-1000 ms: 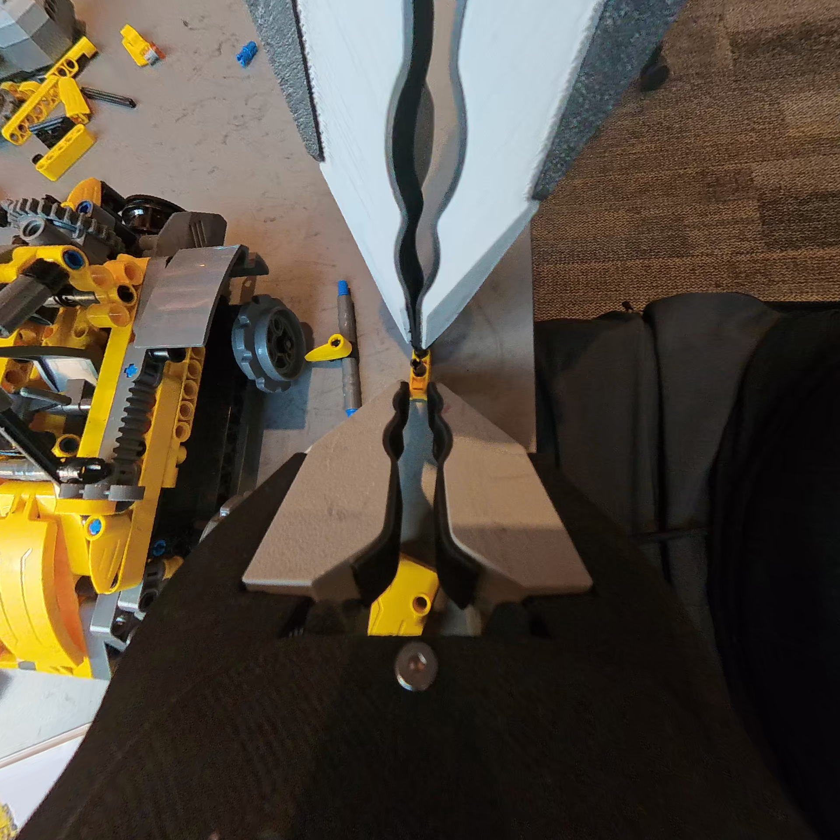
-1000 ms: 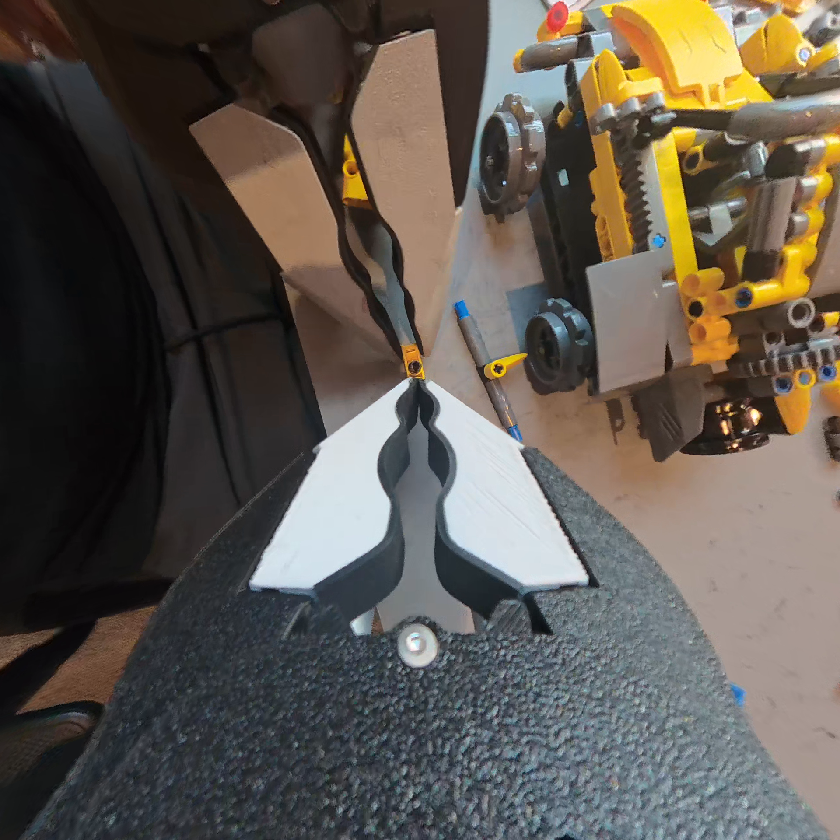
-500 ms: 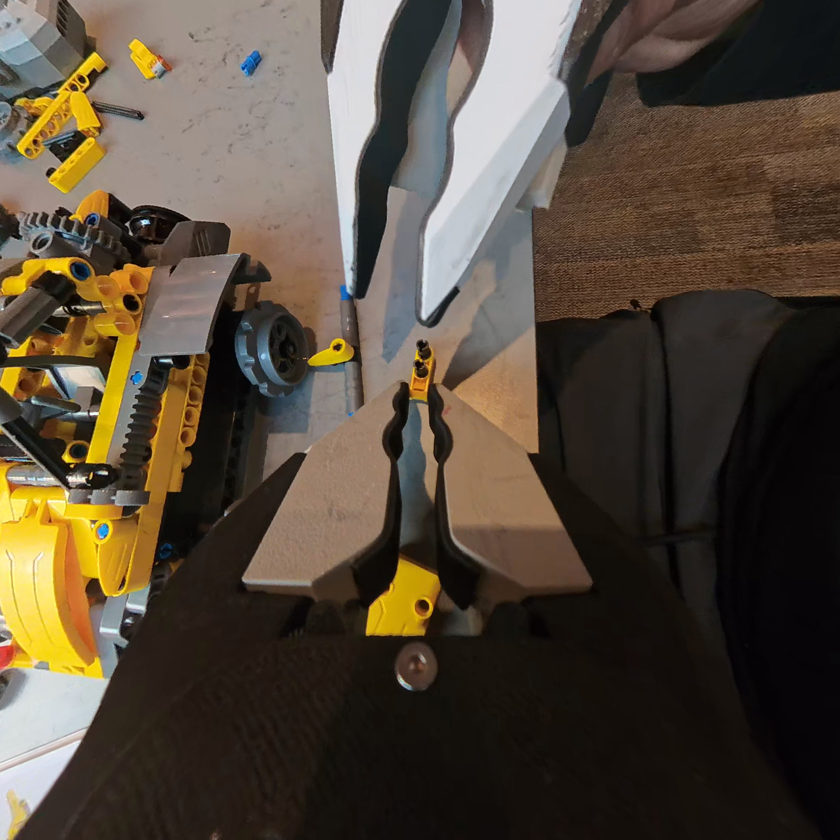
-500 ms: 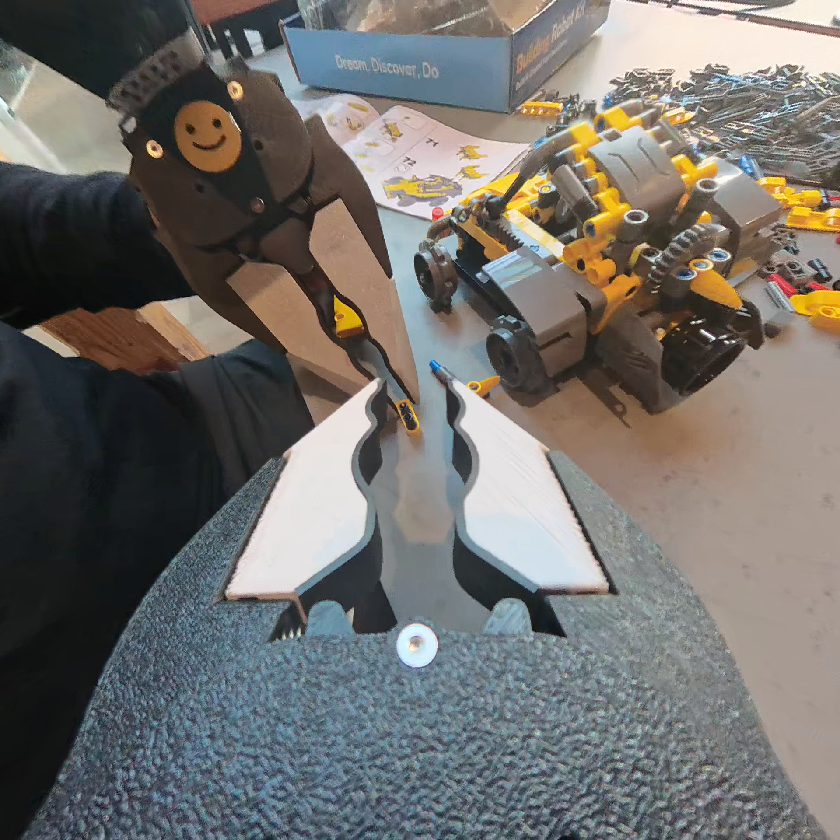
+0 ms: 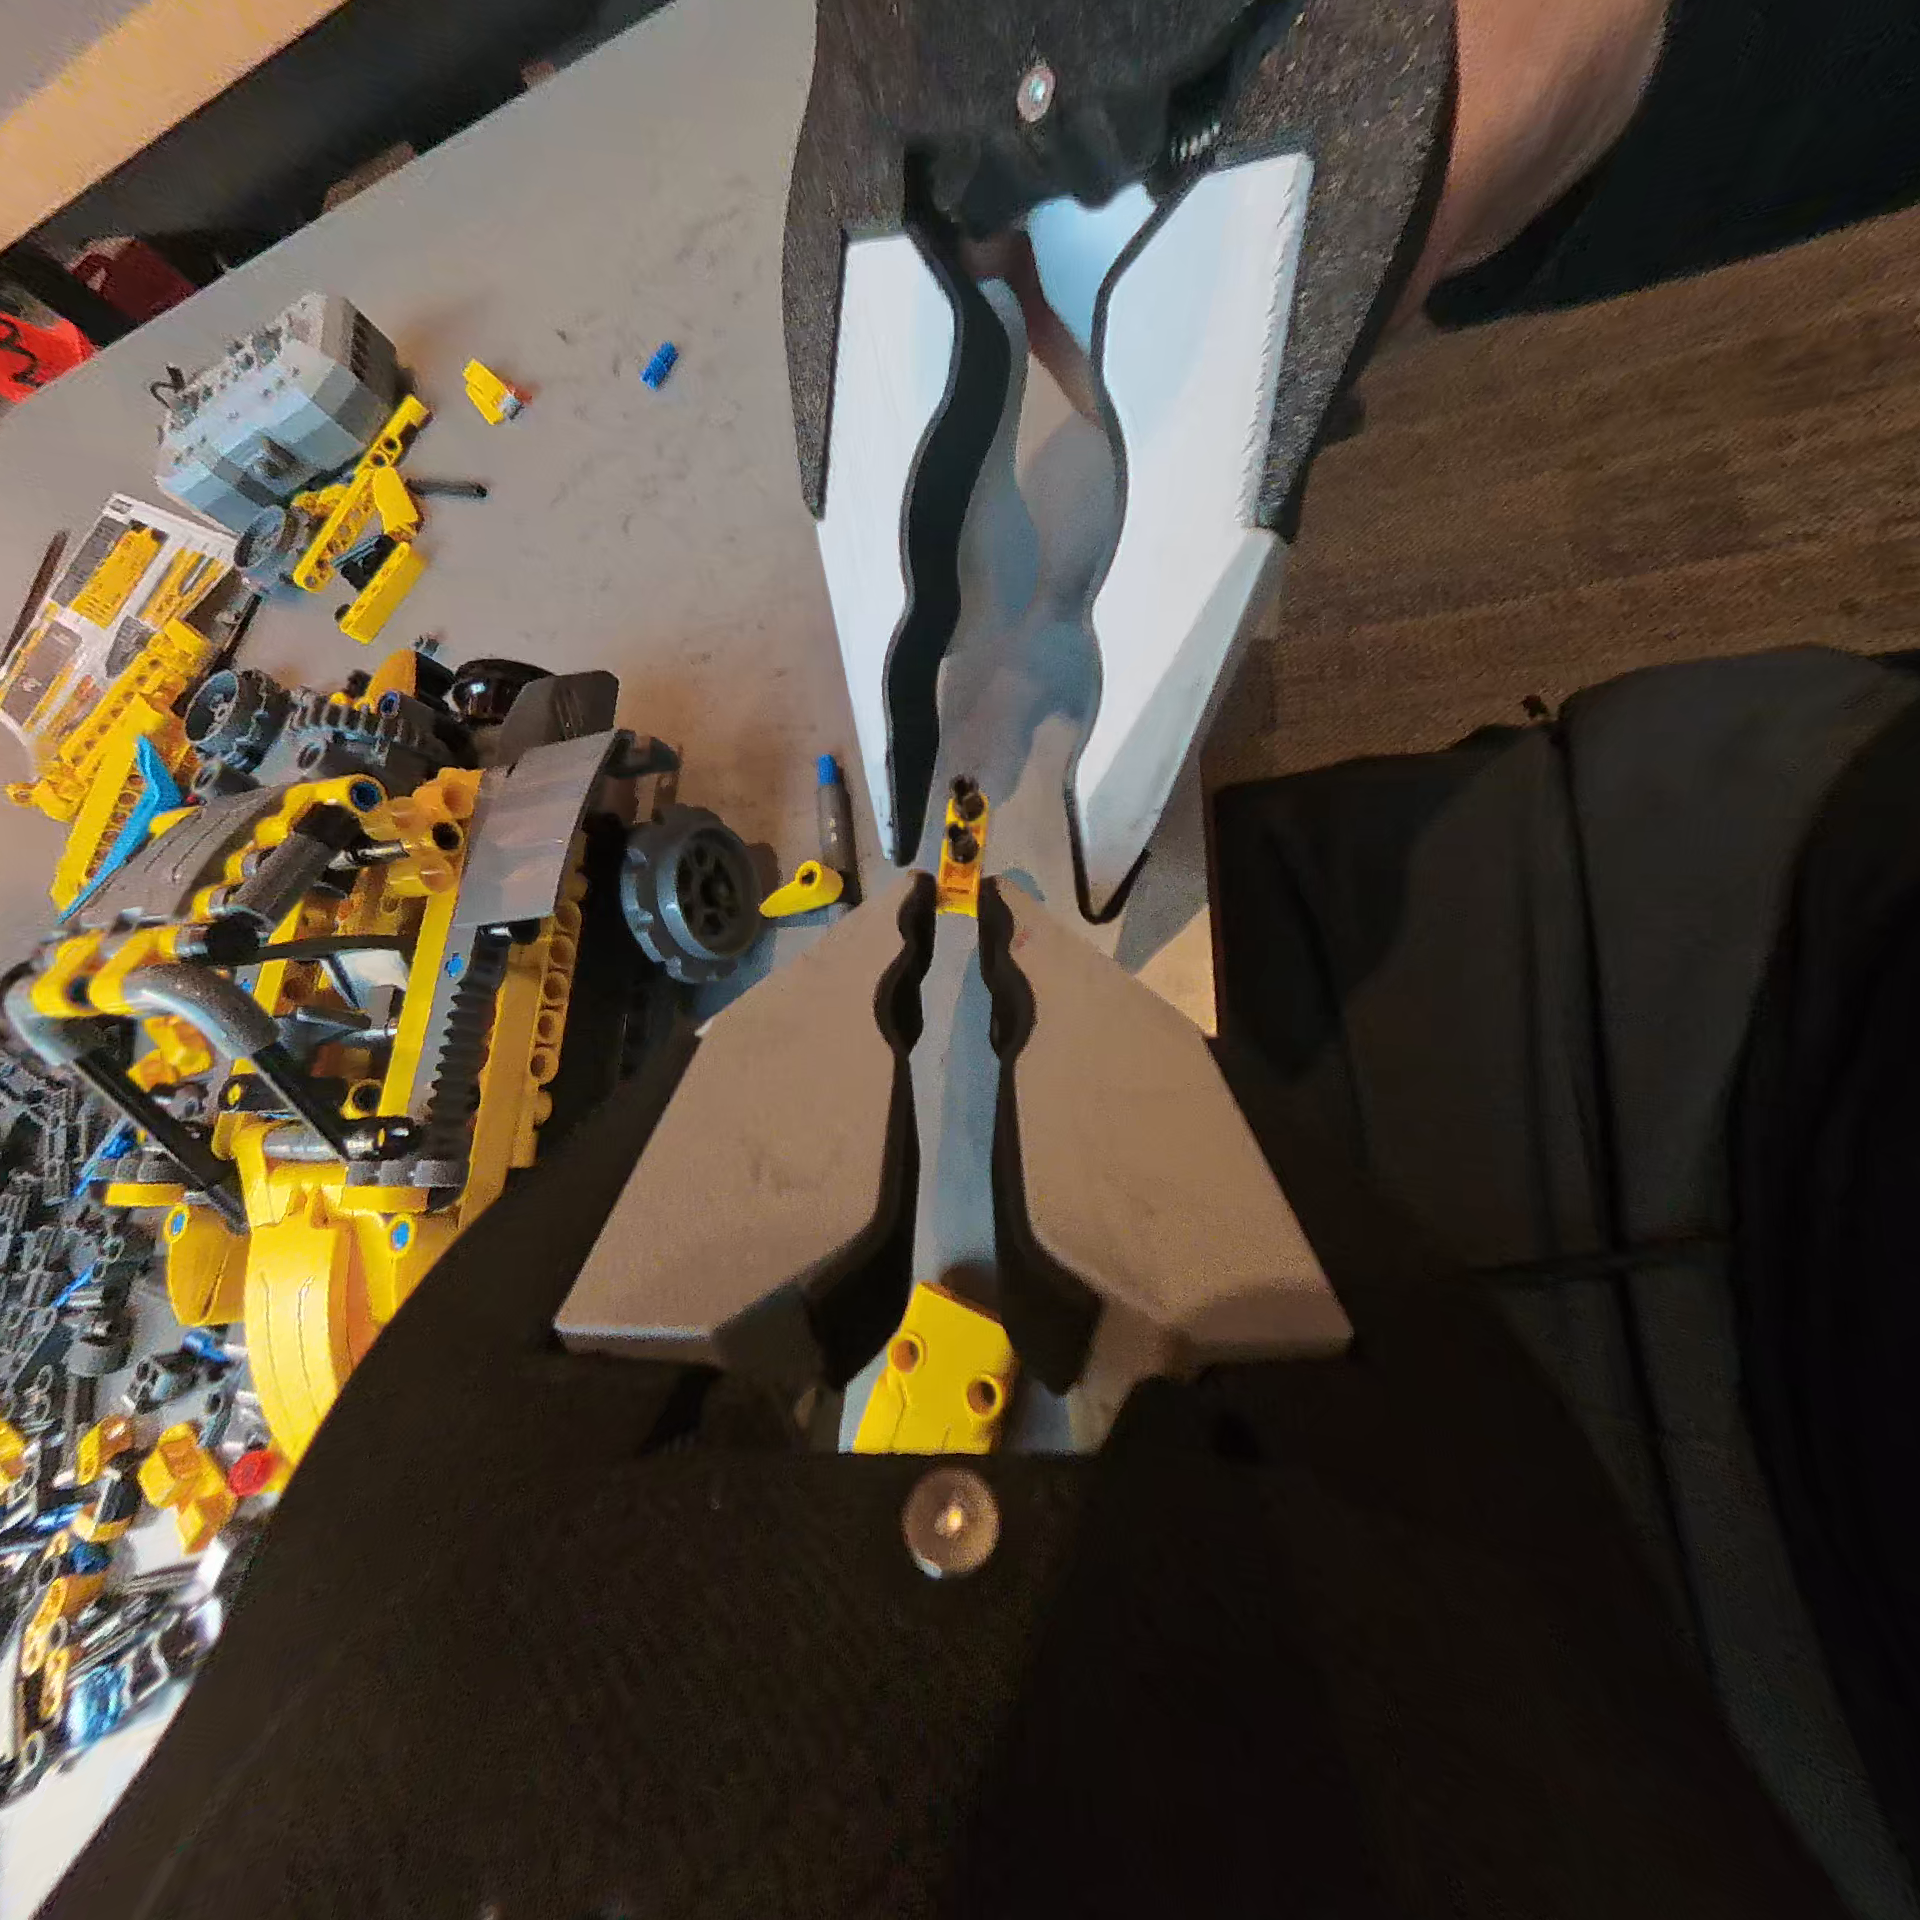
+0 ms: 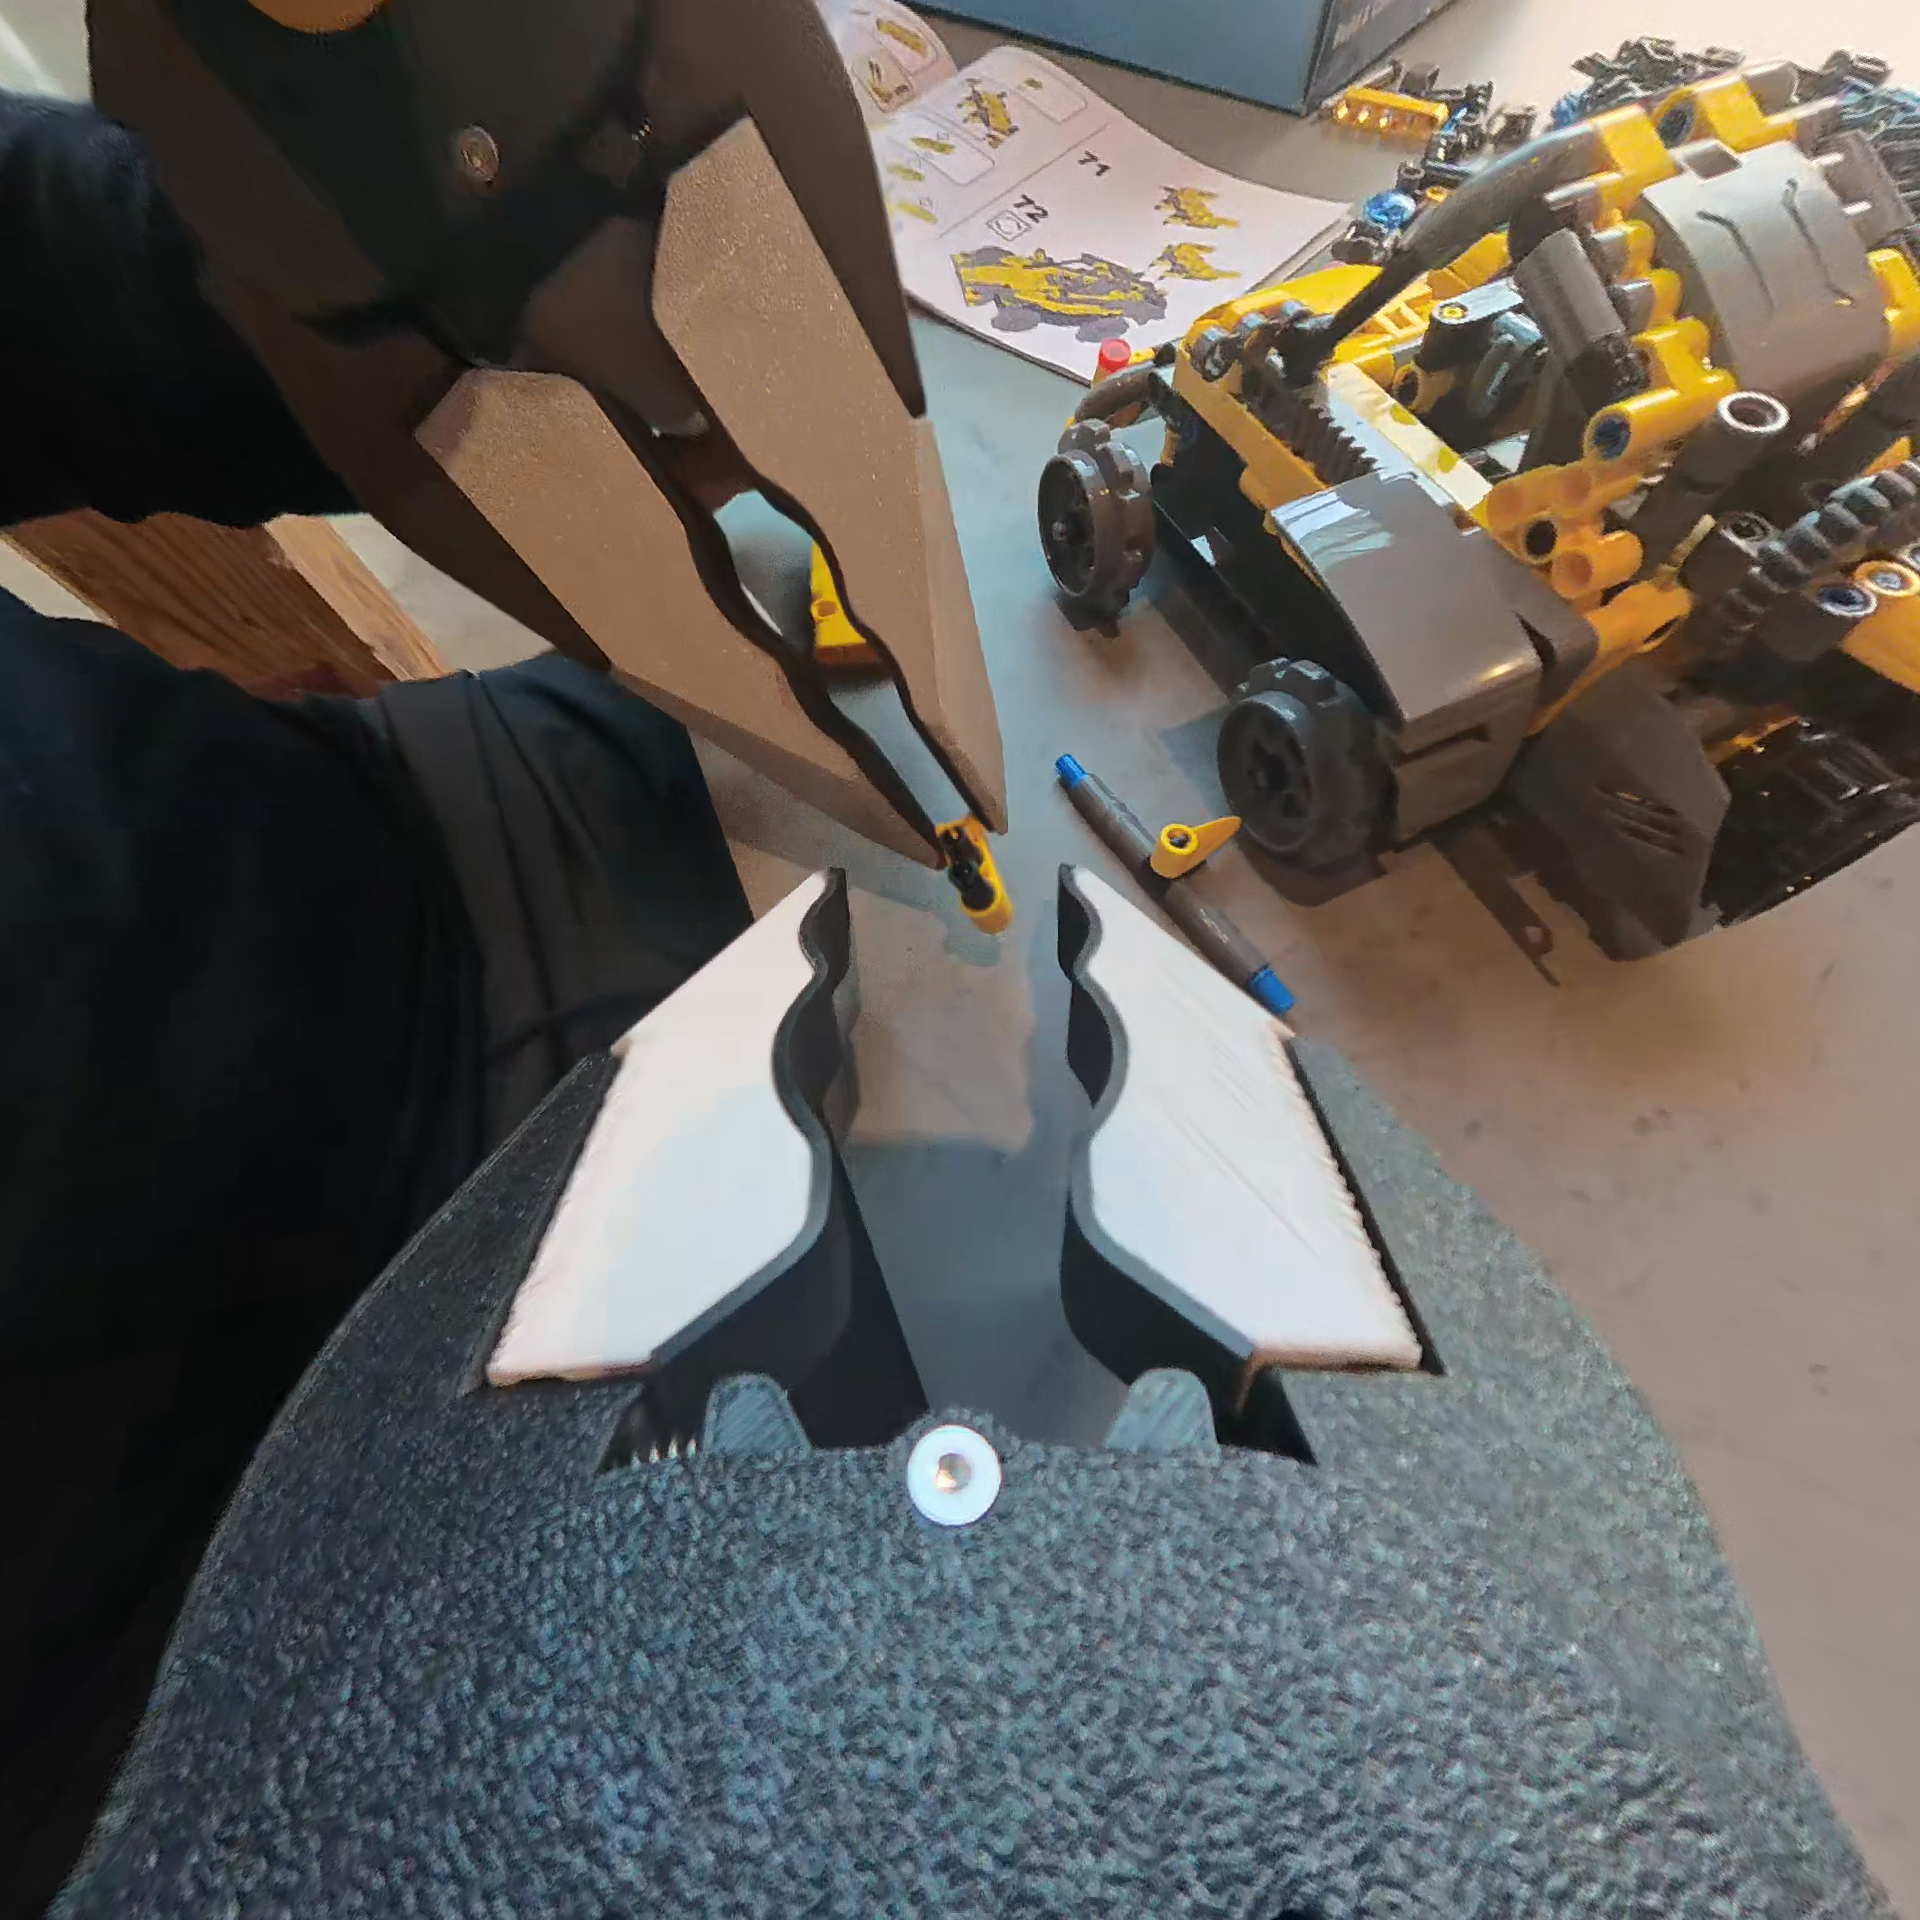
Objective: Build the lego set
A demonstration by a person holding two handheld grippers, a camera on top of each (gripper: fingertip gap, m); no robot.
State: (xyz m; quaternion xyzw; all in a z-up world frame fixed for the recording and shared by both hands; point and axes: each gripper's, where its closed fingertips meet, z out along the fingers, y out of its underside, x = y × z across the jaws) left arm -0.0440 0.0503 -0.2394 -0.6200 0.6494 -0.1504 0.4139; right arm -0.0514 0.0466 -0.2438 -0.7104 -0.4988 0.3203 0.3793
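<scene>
My left gripper [image 5: 956, 899], with grey-tan fingers, is shut on a small yellow connector piece [image 5: 961, 836] with black pins, held just above the grey table [image 5: 644, 540]. In the right wrist view the left gripper [image 6: 961, 831] comes in from the upper left with the piece [image 6: 985, 888] sticking out of its tips. My right gripper [image 6: 951, 888], with white fingers, is open and empty, its fingertips to either side of the piece without touching it. It faces the left gripper in the left wrist view [image 5: 997, 873]. A second yellow part [image 5: 940, 1382] lies on the table under the left fingers.
A yellow and grey brick vehicle [image 6: 1558, 468] stands on the table, also seen in the left wrist view [image 5: 364, 987]. A grey axle with blue ends and a yellow cam [image 6: 1169, 862] lies beside its wheel. A booklet [image 6: 1091, 208], loose parts [image 5: 353, 540] and a grey block [image 5: 270, 416] lie farther off. The table edge [image 5: 1210, 883] borders carpet. The tips of both grippers are at nearly the same place.
A second ago both grippers pinched the yellow piece tip to tip. My right gripper has let go, opened and drawn back. The left gripper still holds the piece.
</scene>
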